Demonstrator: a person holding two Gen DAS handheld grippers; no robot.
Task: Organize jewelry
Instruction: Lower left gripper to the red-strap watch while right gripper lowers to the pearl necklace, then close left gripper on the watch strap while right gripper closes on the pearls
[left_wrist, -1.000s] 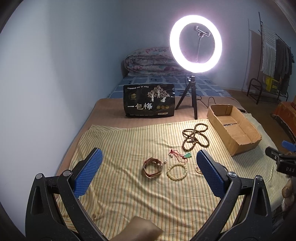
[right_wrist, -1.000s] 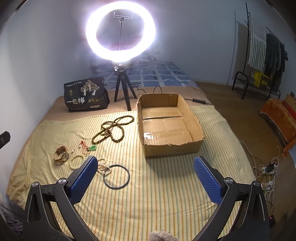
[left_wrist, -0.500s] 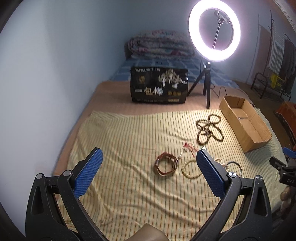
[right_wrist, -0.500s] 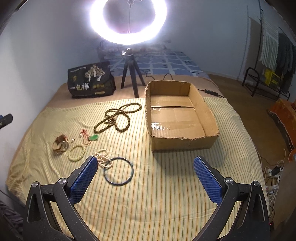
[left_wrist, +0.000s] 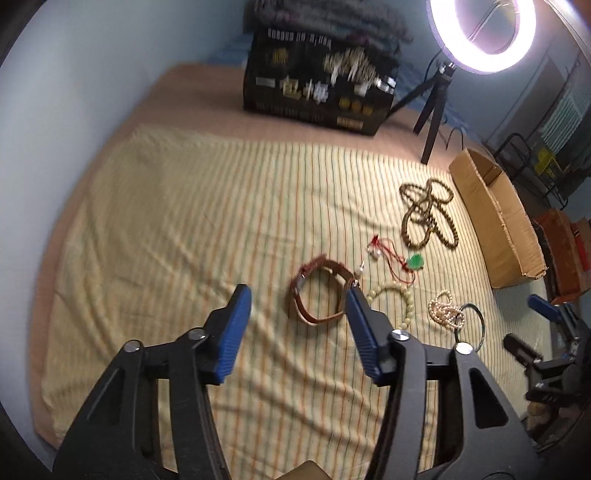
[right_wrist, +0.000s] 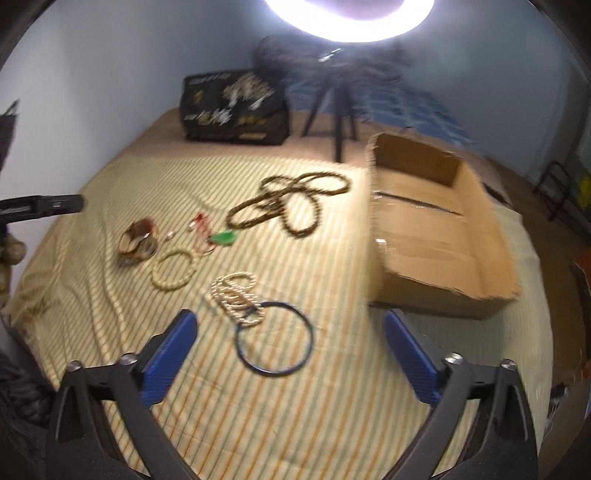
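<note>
On the striped cloth (left_wrist: 184, 229) lie a brown strap watch (left_wrist: 319, 317), a pale bead bracelet (left_wrist: 408, 306), a pearl string (left_wrist: 445, 314), a dark ring bangle (left_wrist: 478, 321), a red cord with a green pendant (left_wrist: 415, 262) and a long brown bead necklace (left_wrist: 428, 218). My left gripper (left_wrist: 297, 295) hovers just in front of the watch. Its jaws are closing, with nothing pressed between them. My right gripper (right_wrist: 291, 321) stands wide over the dark bangle (right_wrist: 275, 373), beside the pearls (right_wrist: 236, 295), and its jaws are narrowing slightly. An open cardboard box (right_wrist: 436, 236) sits to the right.
A lit ring light (left_wrist: 480, 37) on a tripod (left_wrist: 430, 122) and a black printed bag (left_wrist: 317, 92) stand behind the cloth. A blue-grey wall (left_wrist: 74, 92) runs along the left. A finger (right_wrist: 44, 204) of the left gripper shows at the left edge of the right wrist view.
Both grippers have dropped and tipped down toward the cloth. The left jaws have narrowed a lot and come close to the watch. The right gripper has neared the dark bangle.
</note>
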